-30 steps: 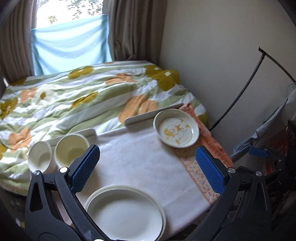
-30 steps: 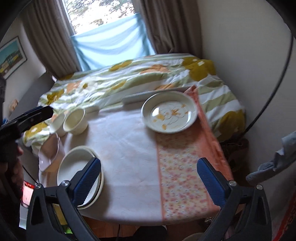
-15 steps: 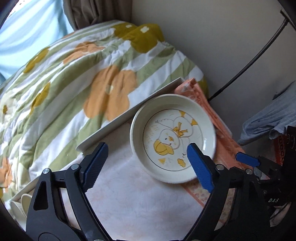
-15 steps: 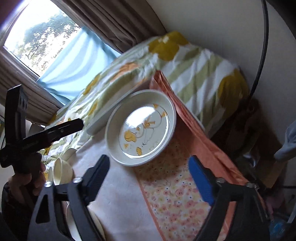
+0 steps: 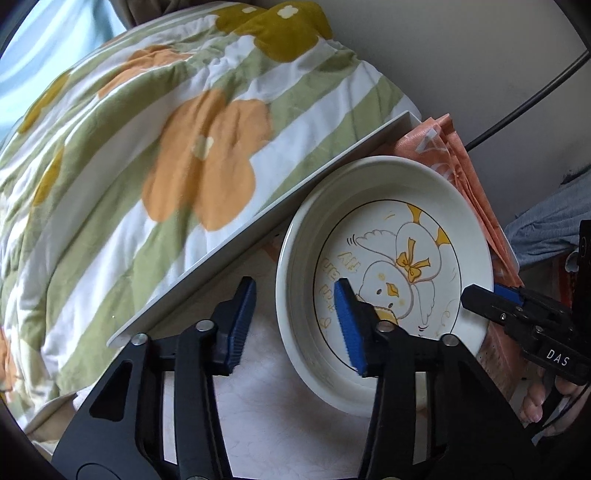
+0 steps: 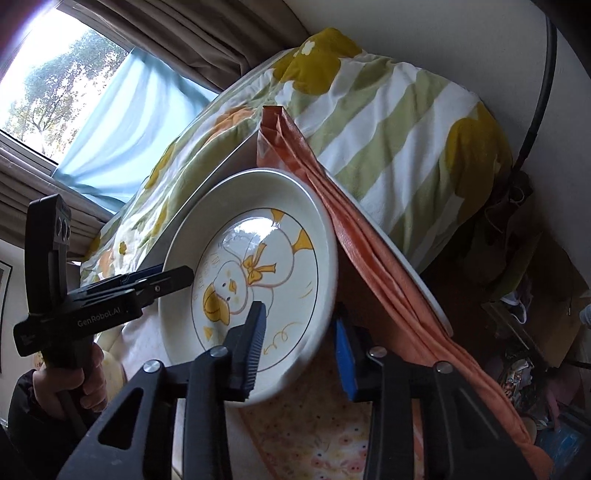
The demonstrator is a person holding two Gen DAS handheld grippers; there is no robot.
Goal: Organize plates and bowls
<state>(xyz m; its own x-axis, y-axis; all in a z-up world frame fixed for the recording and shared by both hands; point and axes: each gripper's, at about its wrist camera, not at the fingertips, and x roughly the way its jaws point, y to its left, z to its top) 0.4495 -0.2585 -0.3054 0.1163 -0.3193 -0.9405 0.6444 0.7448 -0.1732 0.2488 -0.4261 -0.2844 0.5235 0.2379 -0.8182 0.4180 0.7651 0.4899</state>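
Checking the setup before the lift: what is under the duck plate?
The duck plate sits across a white cloth and an orange floral cloth. Each gripper has one finger inside its rim and one outside. The area directly beneath is covered, so nothing more shows.

Bed under a green-and-white striped quilt with orange and mustard flowers [image 6: 388, 122]; behind it a bright daylit window [image 6: 55, 85], half covered by a pale blue cloth [image 6: 136, 122]; brown pleated curtains [image 6: 192, 33] above it; plain off-white wall [image 5: 461, 55] right of it.
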